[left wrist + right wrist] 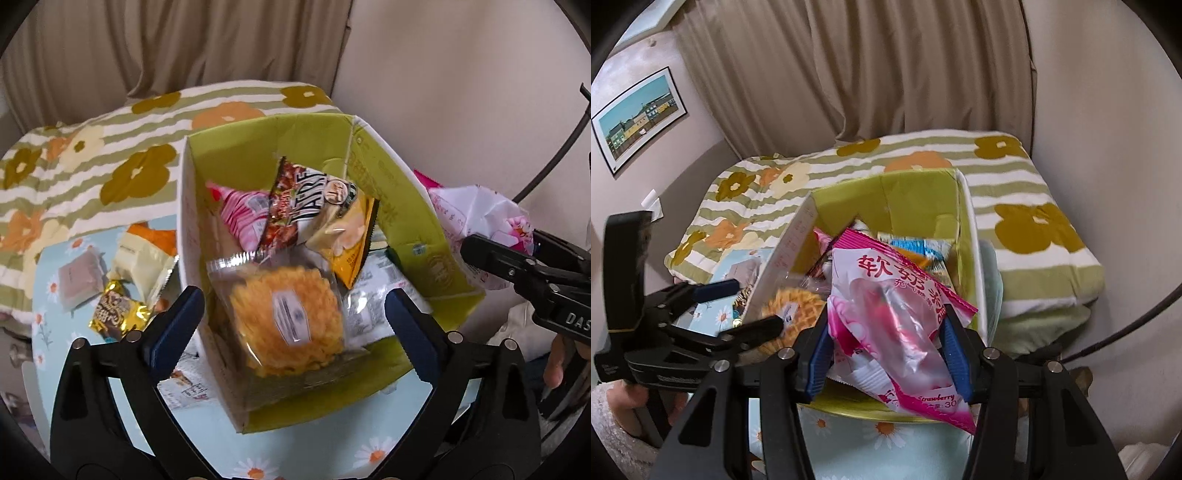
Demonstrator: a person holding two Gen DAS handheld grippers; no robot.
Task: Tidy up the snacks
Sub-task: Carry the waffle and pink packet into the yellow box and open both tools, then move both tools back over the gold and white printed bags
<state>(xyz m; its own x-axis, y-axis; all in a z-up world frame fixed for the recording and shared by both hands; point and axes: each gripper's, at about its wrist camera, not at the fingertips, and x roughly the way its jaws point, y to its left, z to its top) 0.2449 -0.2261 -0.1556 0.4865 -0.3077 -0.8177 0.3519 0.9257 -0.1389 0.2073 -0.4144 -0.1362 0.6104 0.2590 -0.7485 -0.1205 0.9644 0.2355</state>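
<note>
A pink-and-white strawberry snack packet [894, 325] is clamped between the blue pads of the right claw [886, 354], held over the near edge of the green-lined open cardboard box [236, 147] at 6 o'clock of the right wrist view. The left claw [291, 325] is spread wide with nothing gripped, poised above a clear-wrapped golden round cracker [288, 325] lying in that box. Three small wrapped snacks [122, 280] are seen on the daisy-patterned pale-blue tabletop [325, 443] at 9 o'clock of the box.
</note>
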